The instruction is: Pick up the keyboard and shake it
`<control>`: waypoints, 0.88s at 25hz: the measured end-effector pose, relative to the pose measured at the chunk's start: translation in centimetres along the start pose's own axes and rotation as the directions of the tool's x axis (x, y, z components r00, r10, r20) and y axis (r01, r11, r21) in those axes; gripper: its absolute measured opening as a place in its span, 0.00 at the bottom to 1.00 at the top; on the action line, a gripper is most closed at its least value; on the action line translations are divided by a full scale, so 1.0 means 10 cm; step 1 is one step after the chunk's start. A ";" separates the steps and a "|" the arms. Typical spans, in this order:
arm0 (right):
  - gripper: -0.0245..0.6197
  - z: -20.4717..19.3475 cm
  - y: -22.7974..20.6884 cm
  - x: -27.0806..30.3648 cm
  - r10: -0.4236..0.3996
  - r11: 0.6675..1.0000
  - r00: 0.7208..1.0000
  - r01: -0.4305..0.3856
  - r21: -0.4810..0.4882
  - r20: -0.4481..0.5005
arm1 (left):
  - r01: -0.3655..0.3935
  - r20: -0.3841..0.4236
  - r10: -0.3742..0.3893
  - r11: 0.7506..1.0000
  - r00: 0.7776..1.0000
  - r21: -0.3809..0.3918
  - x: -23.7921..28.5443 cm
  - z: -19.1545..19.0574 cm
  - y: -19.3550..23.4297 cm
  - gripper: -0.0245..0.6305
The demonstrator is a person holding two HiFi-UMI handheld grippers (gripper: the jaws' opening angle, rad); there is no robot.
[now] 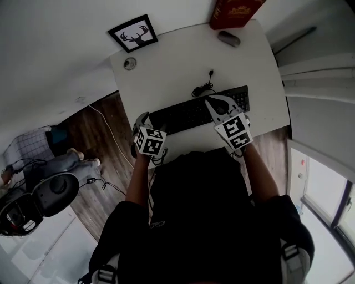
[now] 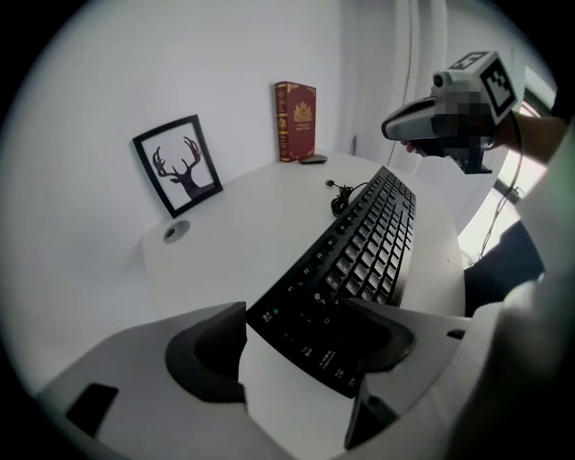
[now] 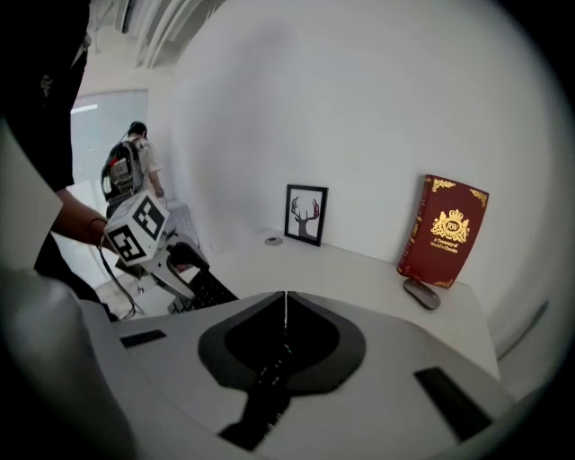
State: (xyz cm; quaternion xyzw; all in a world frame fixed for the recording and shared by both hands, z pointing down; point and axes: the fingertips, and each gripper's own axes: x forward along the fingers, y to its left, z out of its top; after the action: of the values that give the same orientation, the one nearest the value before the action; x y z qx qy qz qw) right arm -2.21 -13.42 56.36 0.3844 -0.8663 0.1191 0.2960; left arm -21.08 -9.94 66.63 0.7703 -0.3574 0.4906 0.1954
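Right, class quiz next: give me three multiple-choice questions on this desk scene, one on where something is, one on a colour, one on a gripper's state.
1. Where does the computer mouse lie?
A) beside the red book
B) on top of it
C) in front of the deer picture

2. What colour is the keyboard?
A) white
B) black
C) red

3. How do the right gripper's jaws stand?
A) wide apart
B) clamped on the book
C) together

Answers: 1 A, it lies right at the book's foot; 2 B, its keys and case are black; 3 C, the right gripper view shows the tips meeting.
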 end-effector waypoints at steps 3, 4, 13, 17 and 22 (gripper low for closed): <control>0.07 -0.23 -0.16 -0.12 -0.017 0.984 0.993 -0.004 -0.178 -0.118 | -0.056 0.050 0.054 0.998 0.997 0.023 -0.07 0.00 -0.02 0.53; 0.07 -0.33 -0.26 -0.19 -0.034 0.976 0.988 0.001 -0.219 -0.149 | -0.069 0.062 0.067 0.997 0.996 0.029 -0.09 0.01 -0.04 0.53; 0.51 -1.39 -1.16 -0.59 0.067 0.998 0.947 -0.059 0.036 -0.313 | -0.131 0.107 0.123 0.988 0.987 0.076 -0.16 0.01 -0.11 0.53; 0.54 -1.68 -1.33 -0.53 0.187 0.974 0.938 -0.137 0.181 -0.293 | -0.159 0.096 0.148 0.980 0.984 0.120 -0.19 0.02 -0.15 0.53; 0.54 -1.75 -1.32 -0.39 0.382 0.869 0.910 -0.293 0.399 -0.162 | -0.197 0.075 0.188 0.970 0.979 0.142 -0.23 0.05 -0.18 0.53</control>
State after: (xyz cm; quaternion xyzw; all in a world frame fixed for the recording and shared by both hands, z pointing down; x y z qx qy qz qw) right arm 16.90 -12.42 67.67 0.2575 -0.8414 0.3734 0.2939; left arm -19.98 -8.23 64.45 0.7591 -0.3989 0.5085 0.0779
